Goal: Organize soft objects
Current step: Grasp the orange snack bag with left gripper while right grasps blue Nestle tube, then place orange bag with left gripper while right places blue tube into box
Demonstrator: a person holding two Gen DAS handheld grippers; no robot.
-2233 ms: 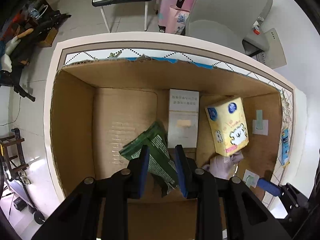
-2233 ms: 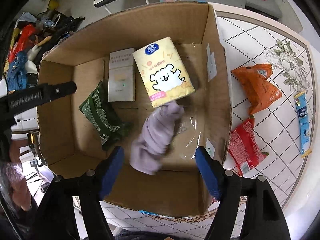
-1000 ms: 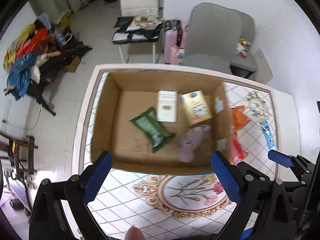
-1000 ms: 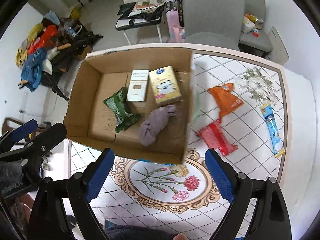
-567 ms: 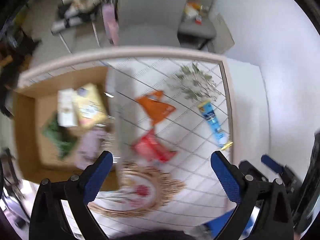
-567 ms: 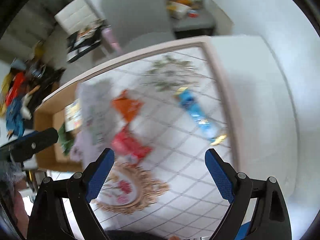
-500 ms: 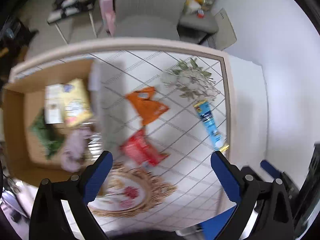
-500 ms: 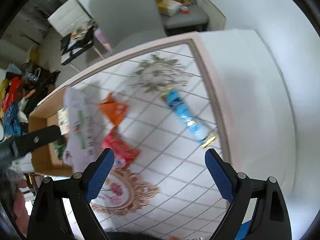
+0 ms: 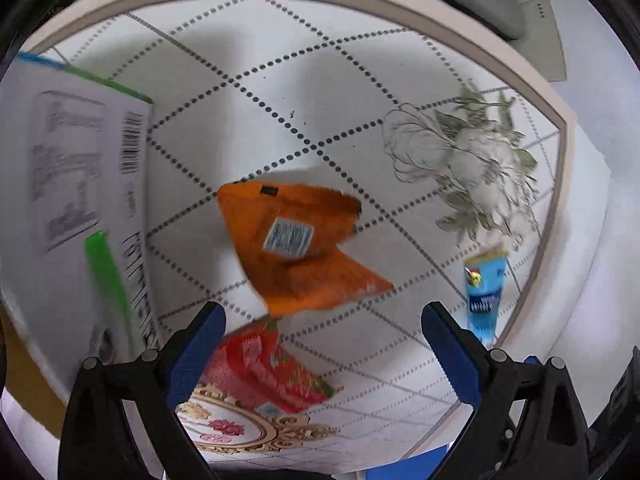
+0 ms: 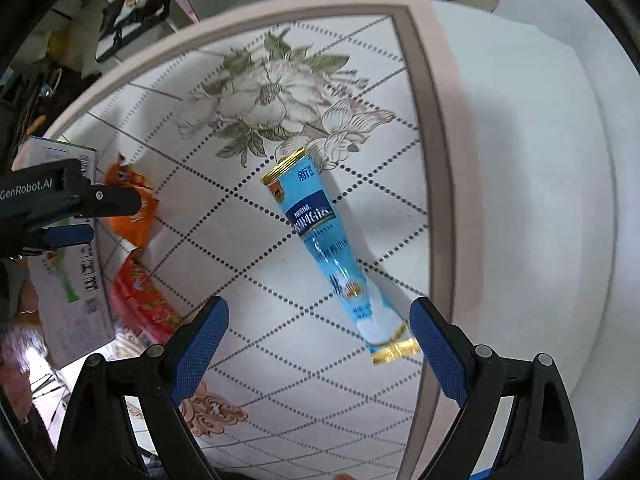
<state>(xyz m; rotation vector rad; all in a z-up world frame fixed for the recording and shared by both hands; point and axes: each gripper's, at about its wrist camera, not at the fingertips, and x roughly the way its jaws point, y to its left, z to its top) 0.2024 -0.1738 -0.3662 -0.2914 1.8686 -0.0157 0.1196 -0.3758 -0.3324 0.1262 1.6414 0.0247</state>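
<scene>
An orange snack bag point(image 9: 298, 246) lies on the patterned tabletop, just beyond my left gripper point(image 9: 324, 338), which is open and empty above it. A red snack bag point(image 9: 260, 372) lies nearer, partly behind the left finger. A long blue sachet point(image 10: 336, 256) lies diagonally on the table, and my right gripper point(image 10: 318, 344) hovers open over its lower end with nothing held. The blue sachet point(image 9: 484, 296) also shows at the right of the left wrist view. In the right wrist view the orange bag point(image 10: 134, 212) and red bag point(image 10: 140, 300) sit at the left, partly hidden by the other gripper.
The cardboard box's outer wall point(image 9: 76, 216), with printed labels and green tape, stands at the left. The table's rounded edge point(image 10: 440, 184) runs close to the sachet, with white floor beyond. A flower print point(image 10: 272, 100) decorates the tabletop. Grey chairs stand beyond the far edge.
Both grippers swung from over the box to the right side of the table and dropped lower. The left now hangs over the orange bag, the right over the blue sachet. Both stayed open.
</scene>
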